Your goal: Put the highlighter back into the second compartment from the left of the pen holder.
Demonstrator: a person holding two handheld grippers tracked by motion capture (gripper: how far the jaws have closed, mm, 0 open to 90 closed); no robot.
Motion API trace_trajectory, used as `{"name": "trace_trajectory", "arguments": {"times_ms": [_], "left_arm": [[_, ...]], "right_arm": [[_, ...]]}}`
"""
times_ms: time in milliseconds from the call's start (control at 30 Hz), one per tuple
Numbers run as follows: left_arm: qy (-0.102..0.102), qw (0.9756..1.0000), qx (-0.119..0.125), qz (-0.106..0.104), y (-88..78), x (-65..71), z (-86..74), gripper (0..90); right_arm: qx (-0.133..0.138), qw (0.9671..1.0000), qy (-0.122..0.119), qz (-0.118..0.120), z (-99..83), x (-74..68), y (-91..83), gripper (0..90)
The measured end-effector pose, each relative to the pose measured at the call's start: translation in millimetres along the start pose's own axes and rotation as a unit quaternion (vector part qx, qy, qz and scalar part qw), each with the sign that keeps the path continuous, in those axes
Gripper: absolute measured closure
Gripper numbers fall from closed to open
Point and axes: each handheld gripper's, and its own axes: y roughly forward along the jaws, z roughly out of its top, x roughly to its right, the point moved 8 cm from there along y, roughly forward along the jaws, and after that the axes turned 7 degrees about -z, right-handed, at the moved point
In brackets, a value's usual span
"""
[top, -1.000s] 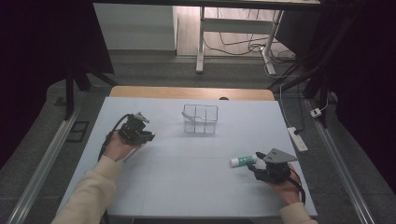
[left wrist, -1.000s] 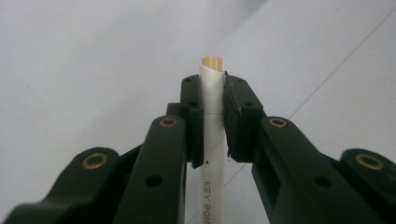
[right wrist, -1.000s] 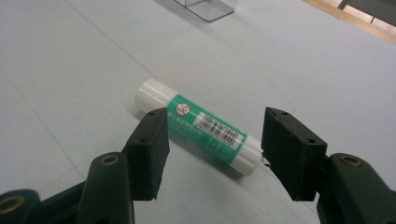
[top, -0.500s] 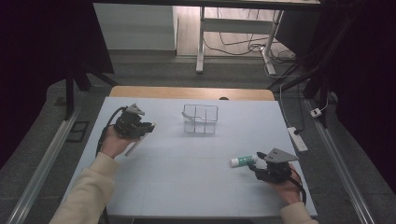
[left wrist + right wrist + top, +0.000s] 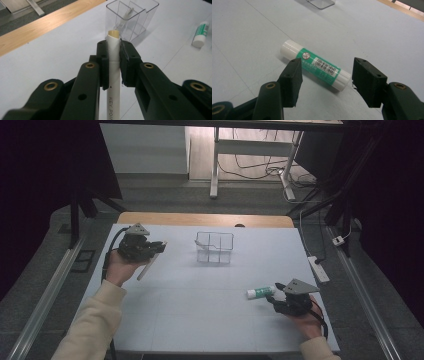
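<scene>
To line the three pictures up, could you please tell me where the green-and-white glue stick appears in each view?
High view: the glue stick lies on the table, lower right, just left of the right tongs.
Left gripper view: far right edge, upper part, beyond the shut tongs.
Right gripper view: centre, on the table just beyond the open jaws.
Shared landmark: the clear plastic box.

From my remote seat I see a white table (image 5: pixel 210 320) with a wooden strip (image 5: pixel 205 219) along its far edge, on a grey floor (image 5: pixel 45 285). Beyond stands a white-legged desk frame (image 5: pixel 216 165) over tangled cables (image 5: pixel 260 167). A power strip (image 5: pixel 319 269) lies at the right. Both sides are dark.
</scene>
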Motion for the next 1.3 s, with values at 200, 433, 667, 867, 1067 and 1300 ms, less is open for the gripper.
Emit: {"name": "trace_trajectory", "arguments": {"times_ms": [200,433,667,867,1067,1300], "left_arm": [[-0.002,0.9996,0.027,0.0,-5.2,1.7,5.6,78.9],[-0.004,0.9992,0.04,-0.006,-8.6,1.7,10.0,78.8],[0.002,0.9986,0.053,-0.007,-13.6,4.1,20.2,78.8],[0.008,0.9981,0.06,-0.009,-14.5,7.6,26.9,78.8],[0.008,0.997,0.076,-0.016,-16.1,11.0,34.3,78.8],[0.014,0.9959,0.088,-0.017,-17.9,14.5,41.3,78.8]], "right_arm": [[-0.001,1.0,-0.003,-0.001,-0.2,0.5,-0.4,40.5],[-0.001,1.0,-0.002,-0.002,-0.7,0.6,0.4,40.6],[-0.002,1.0,-0.001,-0.002,-0.8,0.1,1.1,40.6],[-0.002,1.0,-0.003,-0.003,-0.8,0.1,0.7,40.5],[-0.002,1.0,-0.004,-0.003,-0.6,0.4,0.3,40.5],[-0.002,1.0,-0.005,-0.003,-0.9,0.7,0.5,40.5]]}}
